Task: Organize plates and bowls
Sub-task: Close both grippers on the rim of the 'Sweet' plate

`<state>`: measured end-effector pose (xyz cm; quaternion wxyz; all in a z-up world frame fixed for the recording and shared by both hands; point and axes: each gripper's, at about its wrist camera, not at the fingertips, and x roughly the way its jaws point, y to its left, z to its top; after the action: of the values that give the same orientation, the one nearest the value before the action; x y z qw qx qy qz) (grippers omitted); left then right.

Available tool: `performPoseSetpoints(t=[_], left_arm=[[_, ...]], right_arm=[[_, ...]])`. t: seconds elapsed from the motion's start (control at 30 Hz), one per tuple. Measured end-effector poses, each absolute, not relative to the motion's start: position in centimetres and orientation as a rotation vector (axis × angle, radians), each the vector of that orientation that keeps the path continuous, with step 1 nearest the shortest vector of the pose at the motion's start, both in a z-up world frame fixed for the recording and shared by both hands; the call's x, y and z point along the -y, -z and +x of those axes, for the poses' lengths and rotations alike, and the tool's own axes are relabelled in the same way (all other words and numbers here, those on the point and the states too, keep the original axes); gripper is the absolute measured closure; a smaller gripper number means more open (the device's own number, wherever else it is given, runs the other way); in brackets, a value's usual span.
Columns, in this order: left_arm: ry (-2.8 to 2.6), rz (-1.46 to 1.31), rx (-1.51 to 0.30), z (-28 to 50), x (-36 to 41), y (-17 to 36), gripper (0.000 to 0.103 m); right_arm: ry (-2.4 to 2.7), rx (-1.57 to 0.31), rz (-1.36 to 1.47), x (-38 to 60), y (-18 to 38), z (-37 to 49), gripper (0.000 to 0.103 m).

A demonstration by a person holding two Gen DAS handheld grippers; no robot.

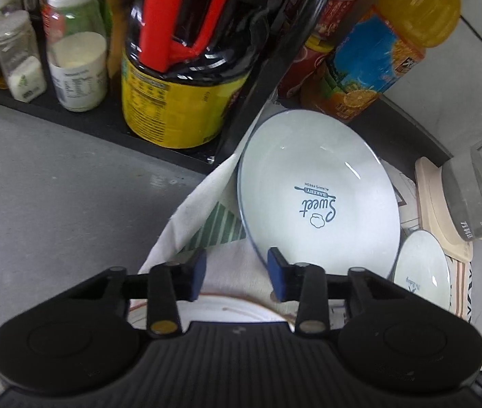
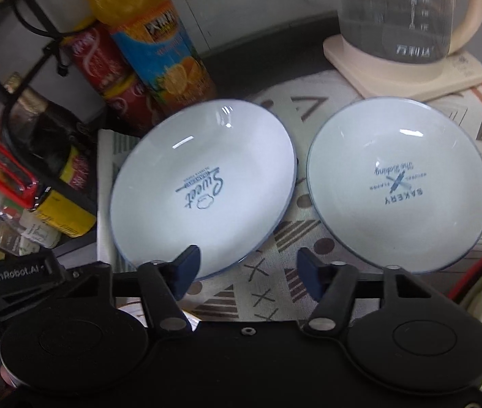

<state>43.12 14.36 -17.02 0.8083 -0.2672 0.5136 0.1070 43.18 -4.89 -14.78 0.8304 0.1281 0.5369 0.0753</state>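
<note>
Right gripper (image 2: 246, 273) is hanging open, holding nothing, just near of two white plates on the patterned cloth (image 2: 268, 292): Sweet plate (image 2: 203, 183) left, Bakery plate (image 2: 399, 183) right. Left gripper (image 1: 237, 273) is gaping empty too.

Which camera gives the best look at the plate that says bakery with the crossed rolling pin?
The right wrist view: the Bakery plate shows whole there, print readable. The left wrist view catches only part of it, small at the right behind the gripper.

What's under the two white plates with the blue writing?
A patterned cloth lies under both the Sweet plate and the Bakery plate. The plates hide the cloth directly beneath them, and whatever is under the cloth is covered.
</note>
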Motion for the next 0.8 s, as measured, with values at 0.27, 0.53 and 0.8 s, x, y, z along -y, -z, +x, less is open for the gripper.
performPoseSetpoints(t=[0.27,0.53,0.8], left_arm=[[-0.227,-0.603,-1.116,45.1,-13.8,19.1,0.08],[-0.231,-0.632,-1.091,45.8,-13.3,20.6,0.089],[-0.21,-0.603,-1.021,44.8,-13.2,19.5,0.091]], right_arm=[[-0.141,-1.2,0.289,4.4,16.6,45.0,0.059],[-0.133,-1.243,0.342,4.7,18.5,47.0,0.068],[-0.163,-1.169,0.358,5.1,18.3,47.1,0.087]])
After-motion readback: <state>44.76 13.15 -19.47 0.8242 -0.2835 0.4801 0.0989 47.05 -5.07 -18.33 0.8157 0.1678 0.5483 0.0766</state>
